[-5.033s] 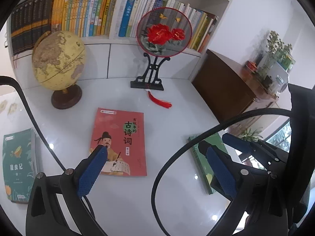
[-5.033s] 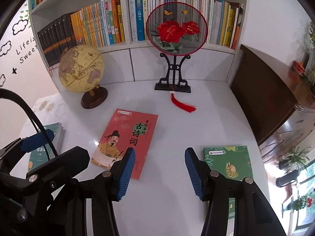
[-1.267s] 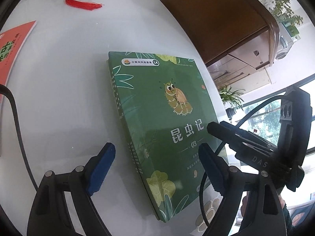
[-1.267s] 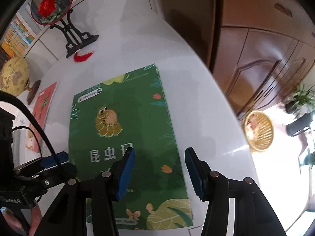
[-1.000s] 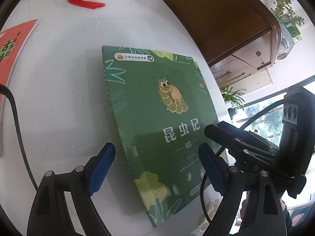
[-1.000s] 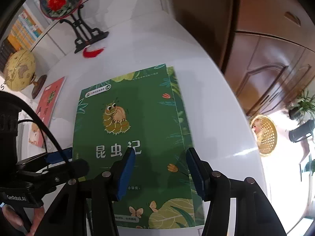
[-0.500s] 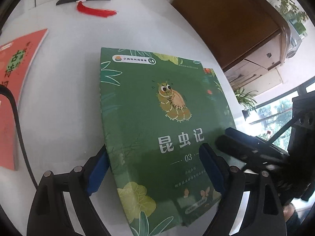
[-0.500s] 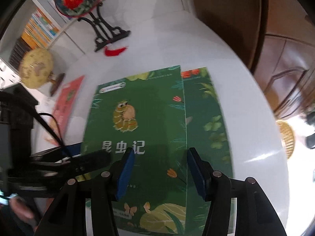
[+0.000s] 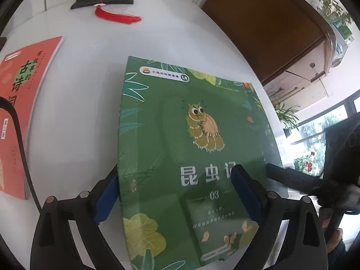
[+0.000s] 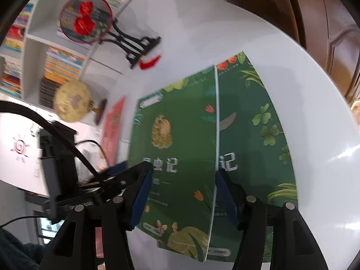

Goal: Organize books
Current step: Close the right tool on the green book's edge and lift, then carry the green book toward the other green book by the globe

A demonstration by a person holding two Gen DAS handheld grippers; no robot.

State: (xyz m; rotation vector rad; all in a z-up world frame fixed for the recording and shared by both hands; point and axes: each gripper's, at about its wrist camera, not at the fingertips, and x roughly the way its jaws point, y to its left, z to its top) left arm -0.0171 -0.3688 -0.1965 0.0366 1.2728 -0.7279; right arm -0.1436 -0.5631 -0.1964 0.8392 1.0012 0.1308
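Note:
Two green insect books lie stacked on the white table (image 9: 78,112). The top green book (image 9: 180,123) (image 10: 180,123) is tilted, its right page edge raised off the lower green book (image 10: 252,123). My left gripper (image 9: 175,193) has its jaws opening. Its left pad is tucked behind the spine edge and its right pad lies over the cover. My right gripper (image 10: 182,198) also has its jaws opening. One pad is over the cover and the other is beside the raised page edge. I see neither gripper's pads clamping the book. A red book (image 9: 20,103) lies to the left.
A black fan stand with a red tassel (image 9: 117,18) stands at the back, its round fan (image 10: 85,20) in front of the bookshelf (image 10: 63,65). A globe (image 10: 72,103) stands at the back left. A brown cabinet (image 9: 258,22) borders the table's right edge.
The top green book has slid left and its right edge has lifted, uncovering the second green book. The right wrist view has tilted. Both grippers' jaws stand slightly wider.

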